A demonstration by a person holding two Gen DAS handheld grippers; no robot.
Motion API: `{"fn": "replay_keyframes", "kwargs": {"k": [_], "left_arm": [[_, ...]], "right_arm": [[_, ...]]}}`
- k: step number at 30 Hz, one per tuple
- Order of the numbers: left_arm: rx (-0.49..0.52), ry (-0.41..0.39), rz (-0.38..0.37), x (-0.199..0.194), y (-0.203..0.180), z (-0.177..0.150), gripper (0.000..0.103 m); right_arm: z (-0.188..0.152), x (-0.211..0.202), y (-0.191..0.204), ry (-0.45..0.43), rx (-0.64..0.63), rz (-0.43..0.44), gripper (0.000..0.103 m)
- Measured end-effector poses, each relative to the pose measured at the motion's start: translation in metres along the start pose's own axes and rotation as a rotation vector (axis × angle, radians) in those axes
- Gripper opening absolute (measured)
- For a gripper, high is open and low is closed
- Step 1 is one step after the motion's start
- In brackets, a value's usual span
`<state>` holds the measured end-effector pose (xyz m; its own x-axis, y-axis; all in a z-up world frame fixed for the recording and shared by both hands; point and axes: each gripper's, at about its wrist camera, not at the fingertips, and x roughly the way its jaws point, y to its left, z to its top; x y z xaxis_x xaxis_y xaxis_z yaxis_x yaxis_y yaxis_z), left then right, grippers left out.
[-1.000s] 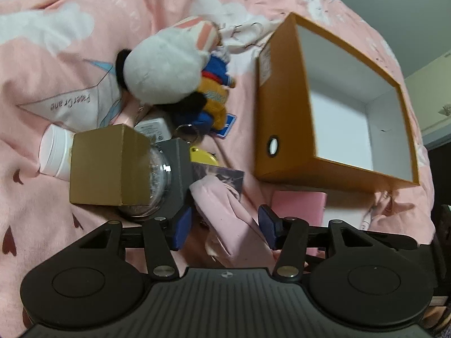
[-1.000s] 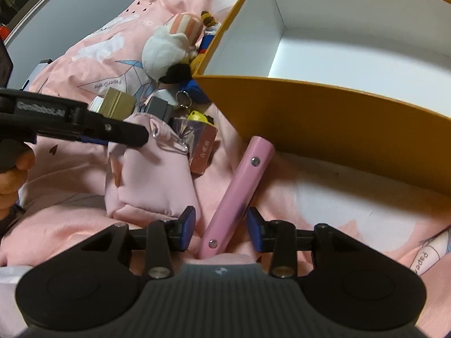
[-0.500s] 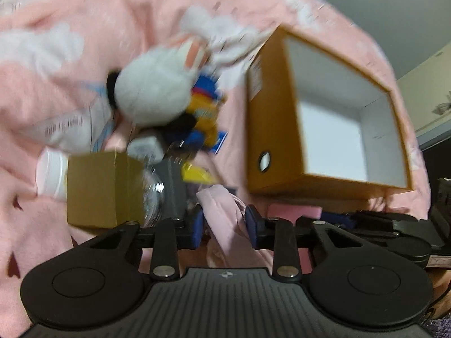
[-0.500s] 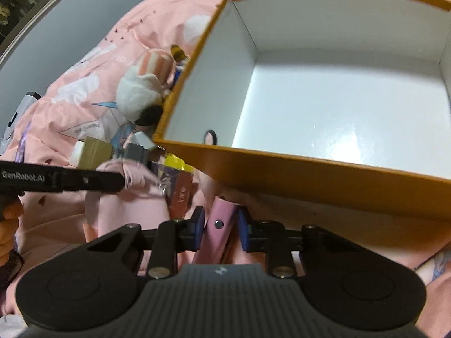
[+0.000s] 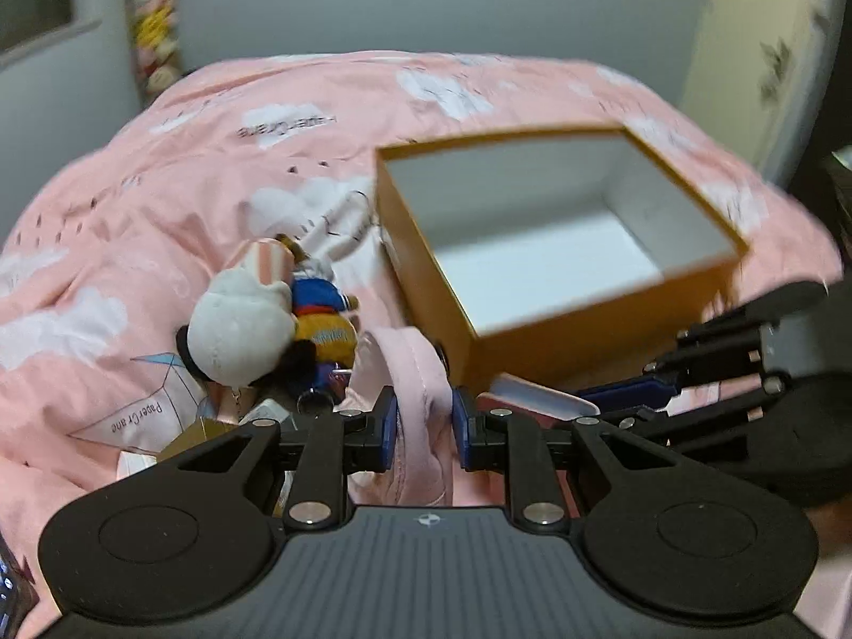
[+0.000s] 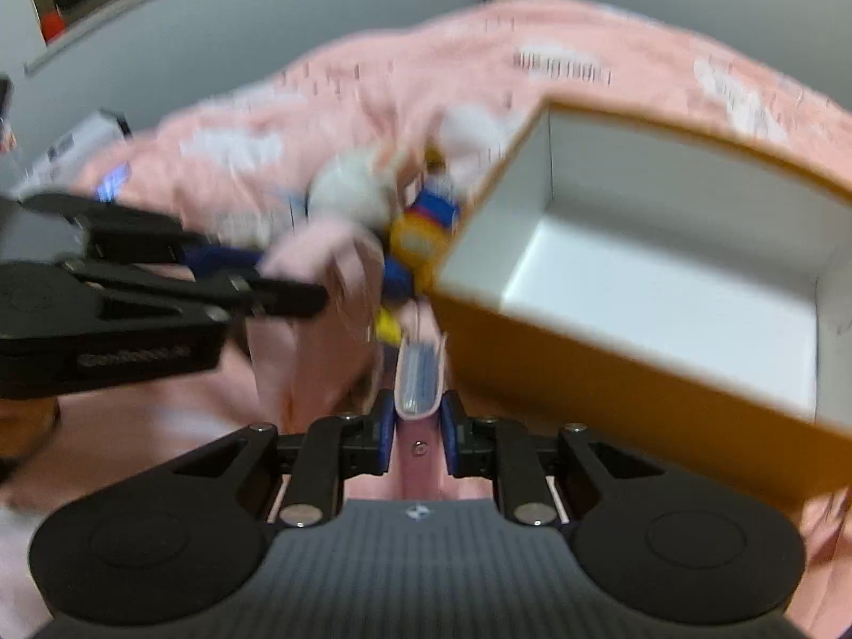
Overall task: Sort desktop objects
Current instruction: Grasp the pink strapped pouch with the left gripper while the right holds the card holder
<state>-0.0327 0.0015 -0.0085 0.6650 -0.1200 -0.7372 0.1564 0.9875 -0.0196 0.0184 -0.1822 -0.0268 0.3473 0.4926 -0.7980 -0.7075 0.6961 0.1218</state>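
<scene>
Left gripper closing on soft pink fabric pouch, limp, likely light; right gripper closing on stiff slim pink case, gripped near end

Box at the right, toys and small things at its left, all on the quilt

In the left wrist view the open box sits right of the plush toy and the doll beside it. A fabric pouch lies just before the box's near corner, with what seems a small carton left of it, partly hidden. A slim case lies along the box's near wall.
</scene>
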Motion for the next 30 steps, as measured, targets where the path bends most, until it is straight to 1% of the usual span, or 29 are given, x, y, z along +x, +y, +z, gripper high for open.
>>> {"fn": "replay_keyframes", "kwargs": {"k": [1,3,4,6,8,10,11,12,14,16,19,20,21,22,23,25,26,27,29,30], "left_arm": [[0.035,0.023,-0.006,0.000,-0.005,-0.003,0.024],[0.050,0.092,-0.042,0.001,-0.009,-0.008,0.025],[0.037,0.143,-0.079,0.003,-0.008,-0.009,0.025],[-0.001,0.204,-0.124,0.009,-0.003,-0.011,0.026],[-0.043,0.224,-0.153,0.009,0.003,-0.017,0.026],[-0.084,0.231,-0.174,0.010,0.009,-0.019,0.026],[-0.094,0.233,-0.177,0.010,0.011,-0.019,0.026],[-0.097,0.236,-0.177,0.012,0.012,-0.018,0.027],[-0.093,0.247,-0.177,0.012,0.013,-0.015,0.027],[-0.100,0.252,-0.177,0.012,0.014,-0.014,0.028],[-0.128,0.264,-0.180,0.014,0.017,-0.013,0.034],[-0.144,0.266,-0.180,0.013,0.020,-0.013,0.040],[-0.160,0.266,-0.177,0.012,0.023,-0.012,0.049],[-0.178,0.261,-0.175,0.011,0.026,-0.011,0.054],[-0.195,0.253,-0.176,0.009,0.029,-0.010,0.056],[-0.238,0.255,-0.184,0.007,0.037,-0.006,0.056],[-0.262,0.259,-0.192,0.007,0.040,-0.004,0.056],[-0.285,0.265,-0.202,0.008,0.044,-0.002,0.057],[-0.323,0.286,-0.208,0.012,0.047,0.001,0.057],[-0.329,0.292,-0.207,0.014,0.046,0.003,0.057]], "right_arm": [[-0.005,0.002,-0.001,0.023,0.004,0.005,0.019],[-0.013,0.002,-0.004,0.052,0.024,0.029,0.020],[-0.015,0.001,-0.006,0.068,0.031,0.041,0.020],[-0.018,0.000,-0.004,0.094,0.026,0.049,0.020],[-0.020,-0.001,-0.006,0.116,0.041,0.063,0.023],[-0.019,0.000,-0.011,0.132,0.076,0.082,0.024],[-0.018,0.002,-0.011,0.135,0.085,0.088,0.026],[-0.018,0.001,-0.011,0.139,0.089,0.090,0.029],[-0.013,-0.002,-0.013,0.135,0.097,0.095,0.045],[-0.004,-0.002,-0.016,0.126,0.109,0.098,0.048],[0.011,0.000,-0.016,0.120,0.105,0.106,0.048],[0.014,0.002,-0.015,0.123,0.093,0.107,0.048],[0.016,0.005,-0.012,0.130,0.080,0.102,0.048],[0.018,0.009,-0.009,0.139,0.063,0.096,0.048],[0.018,0.013,-0.006,0.153,0.046,0.090,0.047],[0.017,0.021,-0.003,0.177,0.030,0.086,0.047],[0.017,0.025,-0.002,0.188,0.026,0.088,0.045],[0.015,0.027,-0.002,0.195,0.024,0.090,0.042],[0.013,0.031,-0.002,0.207,0.027,0.095,0.031],[0.012,0.032,-0.003,0.209,0.029,0.093,0.029]]}}
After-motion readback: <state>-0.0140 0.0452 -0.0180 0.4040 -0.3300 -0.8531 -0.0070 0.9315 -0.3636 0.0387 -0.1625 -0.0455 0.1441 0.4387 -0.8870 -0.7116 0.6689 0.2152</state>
